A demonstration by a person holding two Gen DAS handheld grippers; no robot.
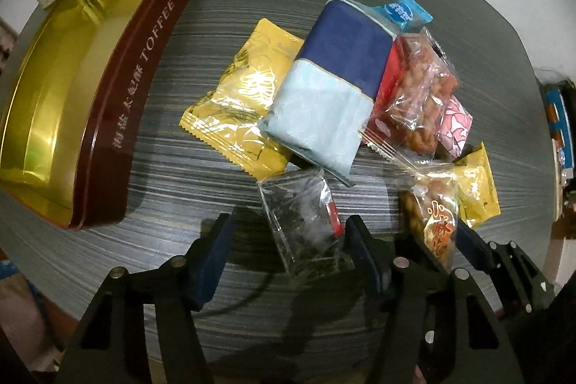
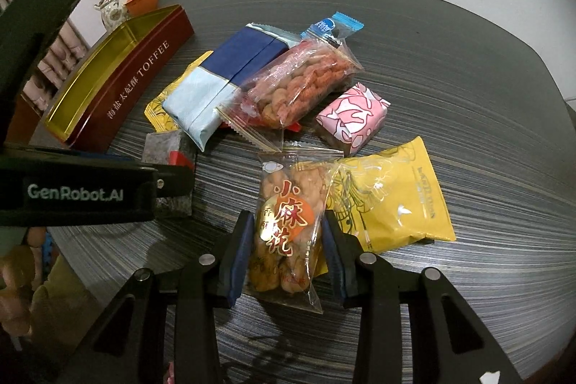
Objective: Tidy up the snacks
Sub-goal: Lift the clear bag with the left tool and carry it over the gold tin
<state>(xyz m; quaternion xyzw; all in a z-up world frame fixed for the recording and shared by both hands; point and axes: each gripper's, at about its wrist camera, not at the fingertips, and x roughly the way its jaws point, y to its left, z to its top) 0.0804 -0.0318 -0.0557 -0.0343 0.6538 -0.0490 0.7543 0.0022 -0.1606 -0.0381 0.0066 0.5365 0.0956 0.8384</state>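
left gripper (image 1: 284, 240) half open around clear packet (image 1: 306, 225), maybe not pinched; crinkly film could slip. right gripper (image 2: 286, 254) clamps twist snack (image 2: 288, 229), might drag yellow bag (image 2: 396, 197).

The left gripper (image 1: 286, 240) is pointed steeply down at the grey table (image 1: 252, 6), its jaws partly spread, one pad clear of the table's clear dark packet (image 1: 306, 233) between them. The right gripper (image 2: 286, 254) is likewise angled down at the table, its pads pressed on the twist-snack packet (image 2: 288, 225).
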